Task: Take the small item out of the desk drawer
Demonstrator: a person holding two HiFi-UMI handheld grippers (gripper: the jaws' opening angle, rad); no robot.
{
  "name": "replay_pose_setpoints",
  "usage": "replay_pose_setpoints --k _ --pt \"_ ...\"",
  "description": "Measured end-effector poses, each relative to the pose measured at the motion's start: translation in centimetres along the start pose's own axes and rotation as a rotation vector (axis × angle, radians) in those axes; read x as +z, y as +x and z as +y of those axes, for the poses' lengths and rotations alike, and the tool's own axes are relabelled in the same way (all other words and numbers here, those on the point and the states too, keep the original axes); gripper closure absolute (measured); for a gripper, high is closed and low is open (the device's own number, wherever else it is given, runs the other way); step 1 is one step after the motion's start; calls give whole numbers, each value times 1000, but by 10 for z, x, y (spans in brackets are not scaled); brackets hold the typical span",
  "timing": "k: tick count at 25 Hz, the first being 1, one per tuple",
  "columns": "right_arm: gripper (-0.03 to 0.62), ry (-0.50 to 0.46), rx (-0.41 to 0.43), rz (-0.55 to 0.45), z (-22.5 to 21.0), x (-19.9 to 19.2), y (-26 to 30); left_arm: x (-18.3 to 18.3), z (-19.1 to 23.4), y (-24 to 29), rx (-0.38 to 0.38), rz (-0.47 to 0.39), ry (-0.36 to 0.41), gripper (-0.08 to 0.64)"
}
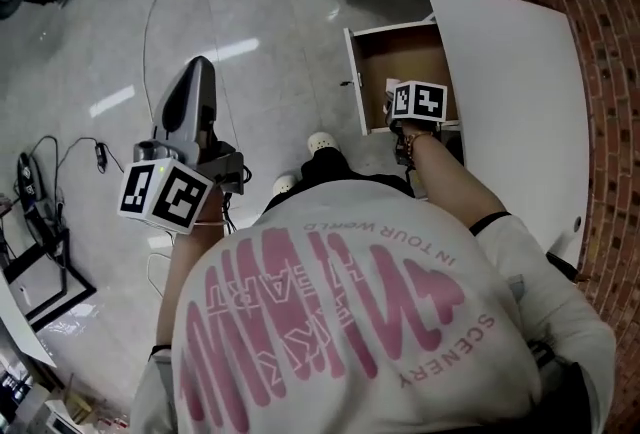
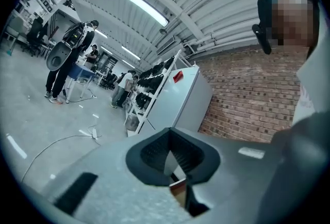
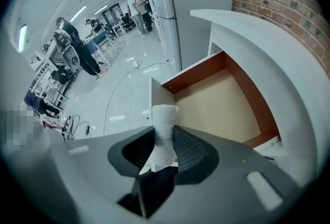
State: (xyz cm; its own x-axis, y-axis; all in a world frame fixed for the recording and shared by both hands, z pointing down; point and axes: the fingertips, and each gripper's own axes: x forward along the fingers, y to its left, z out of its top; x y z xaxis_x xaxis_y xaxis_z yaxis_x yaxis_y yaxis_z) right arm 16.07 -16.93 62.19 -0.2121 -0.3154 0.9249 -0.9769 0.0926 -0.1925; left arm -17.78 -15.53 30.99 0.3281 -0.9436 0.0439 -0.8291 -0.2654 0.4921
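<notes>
- The right claw pinches a small white roll between its two dark pads.
- The roll is up in the air, out of the drawer. In the right gripper view the drawer lies at about 2 o'clock from the roll.
- The drawer stands open and I see nothing left on its tan floor. The job looks almost done.
- In the head view the right claw hangs over the drawer, at about 1 o'clock from the person, beside the white desk.
- The left claw is at about 10 o'clock from the person, well away from the drawer. Its pads are pressed together at the tips, with nothing in them.
- The roll looks light, so I think one claw can carry it.
- It looks soft and a bit fuzzy, like rolled paper or foam. It gets thinner where the pads press, so I think it squashes easily.
- A fuzzy skin should not slip much, so a gentle squeeze seems enough.
- The pads hold it near its middle and the top end sticks out at 12 o'clock. The middle looks like the best place to hold it, so it does not tip.
</notes>
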Motion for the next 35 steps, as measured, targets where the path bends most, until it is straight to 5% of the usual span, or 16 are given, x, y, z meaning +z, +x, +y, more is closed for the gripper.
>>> replay_pose_setpoints --k 17,35 --pt "466 98 162 -263 87 38 -77 48 -28 -23 -137 -55 55 557" --pt "465 116 406 -462 182 86 -171 70 -19 -62 -128 -85 57 555"
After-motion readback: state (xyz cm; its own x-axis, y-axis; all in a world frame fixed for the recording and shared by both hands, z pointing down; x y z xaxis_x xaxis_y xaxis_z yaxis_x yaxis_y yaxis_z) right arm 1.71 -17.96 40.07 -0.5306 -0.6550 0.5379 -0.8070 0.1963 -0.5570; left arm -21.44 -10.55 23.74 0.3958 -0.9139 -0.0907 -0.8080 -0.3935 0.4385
